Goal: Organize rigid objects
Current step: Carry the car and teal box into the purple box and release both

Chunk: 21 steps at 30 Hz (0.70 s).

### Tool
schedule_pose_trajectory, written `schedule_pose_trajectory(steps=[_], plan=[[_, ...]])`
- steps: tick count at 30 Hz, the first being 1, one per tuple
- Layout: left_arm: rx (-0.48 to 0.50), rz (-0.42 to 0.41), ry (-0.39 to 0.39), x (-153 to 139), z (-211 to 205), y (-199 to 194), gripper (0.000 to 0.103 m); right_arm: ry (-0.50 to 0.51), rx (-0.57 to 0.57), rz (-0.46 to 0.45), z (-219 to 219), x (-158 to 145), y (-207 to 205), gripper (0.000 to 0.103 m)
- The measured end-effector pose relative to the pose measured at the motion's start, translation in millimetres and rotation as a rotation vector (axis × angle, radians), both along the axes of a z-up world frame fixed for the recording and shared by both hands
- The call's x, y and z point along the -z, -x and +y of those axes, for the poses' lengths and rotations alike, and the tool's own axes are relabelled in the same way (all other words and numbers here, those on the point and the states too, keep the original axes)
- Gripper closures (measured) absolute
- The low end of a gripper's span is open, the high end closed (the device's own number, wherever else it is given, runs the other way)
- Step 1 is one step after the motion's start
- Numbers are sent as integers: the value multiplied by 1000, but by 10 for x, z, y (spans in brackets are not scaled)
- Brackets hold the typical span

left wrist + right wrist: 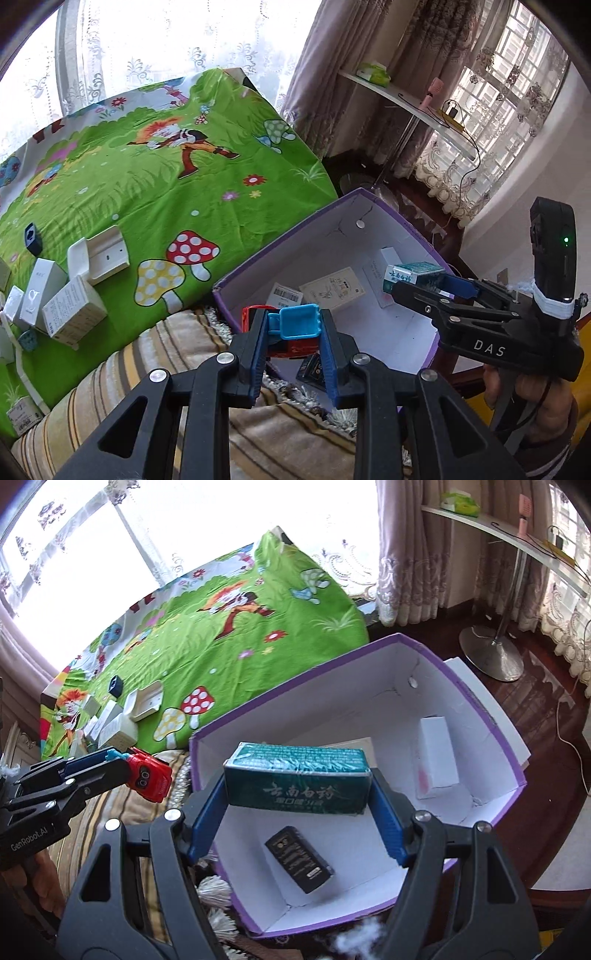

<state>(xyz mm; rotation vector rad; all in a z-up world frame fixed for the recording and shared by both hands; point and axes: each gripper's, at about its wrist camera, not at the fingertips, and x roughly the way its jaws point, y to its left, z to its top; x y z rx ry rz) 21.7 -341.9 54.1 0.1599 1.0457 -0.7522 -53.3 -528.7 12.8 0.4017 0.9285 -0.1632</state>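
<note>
**Both loads over the box, drop pending**

Curtained bedroom, bright windows behind; green cartoon bedspread (155, 177) across the bed, striped blanket (155, 369) at its near edge. Against that edge, purple-rimmed box (491, 720), white inside, already holding a white carton (437, 757), a flat cream packet (332, 288) and a black adapter (299, 858). Farther back on the spread, cluster of white boxes (66, 295) not yet collected.

Right gripper (297, 797) pinching a teal carton (297, 779) end to end, poised above the box interior. Left gripper (293, 325) pressed tight on a red toy car (149, 777) with a blue part, hanging at the box's near rim.

Step in hand, by judgement: carry-and-deposit. Next: lower the carton clear of the adapter, spread the jaws, bring the toy fully over the rim before release.
</note>
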Motion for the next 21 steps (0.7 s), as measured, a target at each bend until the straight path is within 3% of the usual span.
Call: schedule_pose_trajectory(steps=[9, 21], plan=[[103, 82, -18, 213, -659, 128, 75, 17, 106, 22, -474, 140, 197, 27], [146, 135, -21, 356, -1001, 158, 74, -2, 158, 35, -679, 275, 211, 27]])
